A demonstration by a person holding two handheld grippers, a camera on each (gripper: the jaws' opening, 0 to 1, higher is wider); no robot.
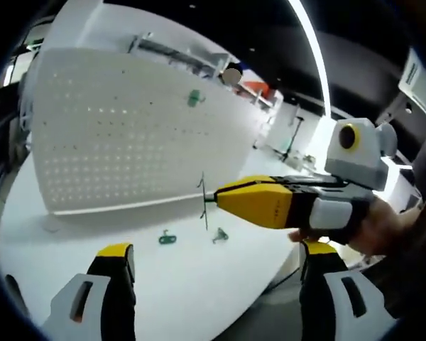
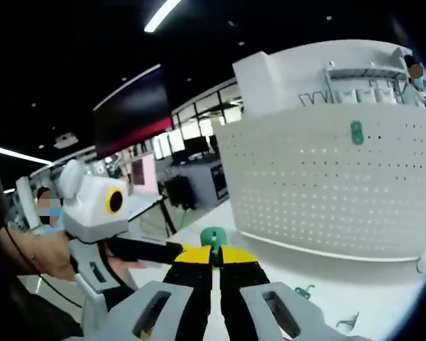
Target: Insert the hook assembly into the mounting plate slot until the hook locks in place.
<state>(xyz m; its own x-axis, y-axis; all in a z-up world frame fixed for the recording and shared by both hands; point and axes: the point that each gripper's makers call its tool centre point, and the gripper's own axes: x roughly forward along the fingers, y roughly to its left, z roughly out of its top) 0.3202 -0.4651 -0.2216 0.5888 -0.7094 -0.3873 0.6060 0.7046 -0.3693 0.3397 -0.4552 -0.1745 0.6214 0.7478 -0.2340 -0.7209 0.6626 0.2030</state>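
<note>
right claw (image 2: 214, 273): clenched on green hook (image 2: 213, 237)
left claw (image 1: 216, 264): released
pegboard (image 2: 326, 185): sat upper right of my hook

One white pegboard (image 1: 128, 135) stands on one white table (image 1: 177, 284). Green hooks: one hangs on the board (image 1: 193, 97), two lie on the table, one (image 1: 167, 239) beside the other (image 1: 220, 234), and a fourth is pinched in the right gripper (image 2: 214, 259). That makes four. Two grippers are out, left gripper (image 1: 216, 273) included.
</note>
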